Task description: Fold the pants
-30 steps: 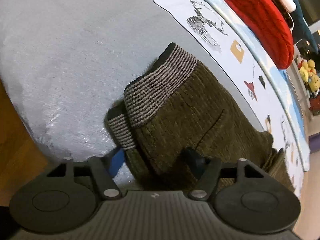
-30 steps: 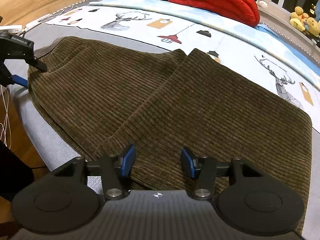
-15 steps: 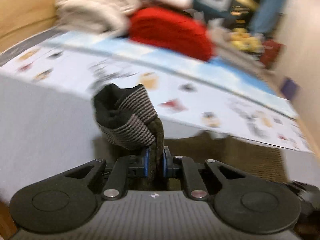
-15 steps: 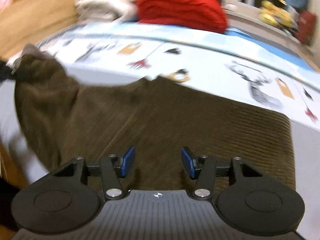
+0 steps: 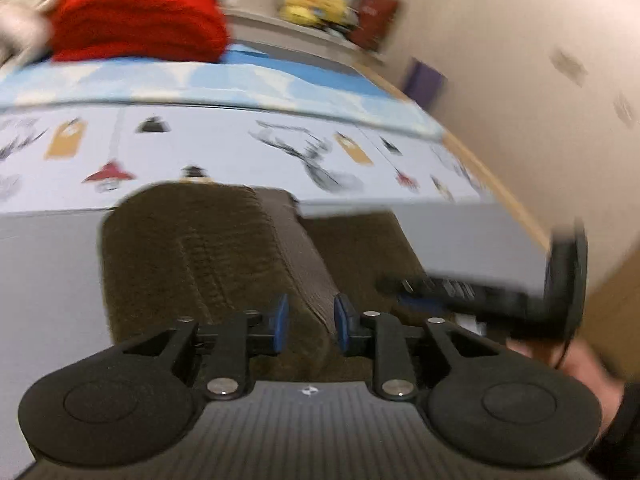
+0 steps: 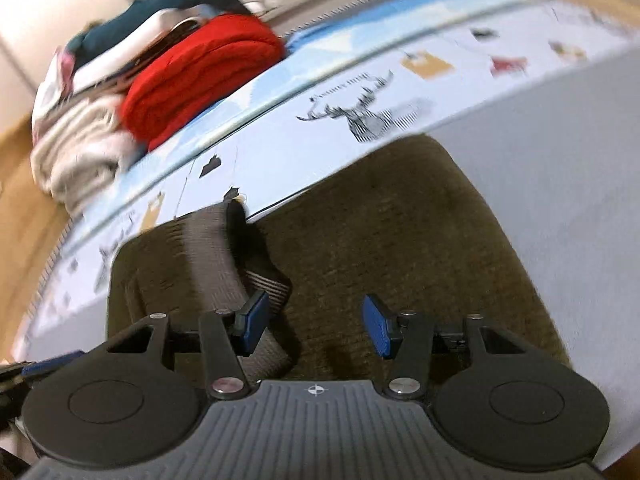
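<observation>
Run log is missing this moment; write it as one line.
stage: first fold laid | brown corduroy pants: doubled on grey bedsheet, striped waistband on top | left gripper: opening, released | right gripper: open, empty

One pair of brown corduroy pants (image 5: 192,256) at centre frame; two grippers, left gripper (image 5: 308,322) and right gripper (image 6: 316,326); one red blanket (image 5: 136,20) upper left; one printed sheet (image 5: 240,148) across the middle.

The pants (image 6: 400,240) are olive-brown corduroy cloth, ribbed and matt, with a striped knit waistband (image 6: 212,252). Under them the bed's grey sheet (image 6: 560,152) looks smooth and matt, beside a printed cotton cover (image 5: 240,148). At the far edge a red blanket (image 5: 136,20) looks thick and fuzzy.
</observation>
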`<state>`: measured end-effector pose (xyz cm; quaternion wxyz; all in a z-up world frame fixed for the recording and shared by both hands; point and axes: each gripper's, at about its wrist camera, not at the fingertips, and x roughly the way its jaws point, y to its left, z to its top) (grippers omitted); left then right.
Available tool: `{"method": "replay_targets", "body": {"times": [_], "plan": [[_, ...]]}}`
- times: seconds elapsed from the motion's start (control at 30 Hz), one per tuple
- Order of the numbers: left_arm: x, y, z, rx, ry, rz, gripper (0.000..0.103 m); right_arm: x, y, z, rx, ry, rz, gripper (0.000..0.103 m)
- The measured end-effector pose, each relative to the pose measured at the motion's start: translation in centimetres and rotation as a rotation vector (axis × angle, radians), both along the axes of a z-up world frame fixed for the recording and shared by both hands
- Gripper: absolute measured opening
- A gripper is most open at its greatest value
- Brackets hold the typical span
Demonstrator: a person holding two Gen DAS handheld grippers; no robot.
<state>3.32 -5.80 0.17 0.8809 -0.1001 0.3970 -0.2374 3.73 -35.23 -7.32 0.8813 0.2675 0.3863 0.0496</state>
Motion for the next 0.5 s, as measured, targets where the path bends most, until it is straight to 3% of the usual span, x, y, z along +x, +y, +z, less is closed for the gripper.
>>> {"method": "replay_targets", "body": {"times": [0.13, 0.27, 0.3, 0.37, 0.43, 0.5], "plan": [[1.4, 2.6, 1.7, 0.108, -0.055, 0.044, 0.037, 0.4, -0.3, -0.6, 0.096, 0.02, 0.016, 0.076], [2.5, 5.2, 1.6, 0.238, -0.117, 0.047, 0.042, 1.4, 1.2, -1.2, 0.135, 0.056, 0.066, 0.084], [2.0, 6.1, 1.0, 0.245, -0.126, 0.066, 0.044, 1.8, 1.7, -1.3, 0.133, 0.062, 0.078, 0.084], [2.1, 7.8, -0.3, 0.213, -0.066, 0.134, 0.044, 2.8, 2.8, -1.7, 0.119, 0.075, 0.097, 0.084], [1.7, 8.5, -0.3, 0.162, -0.084, 0.159, 0.045, 3.8, 3.7, -1.9, 0.098, 0.085, 0.098, 0.084], [1.7, 8.2, -0.5, 0.183, -0.09, 0.155, 0.048, 4.7, 4.5, -2.2, 0.072, 0.091, 0.09, 0.085]]}}
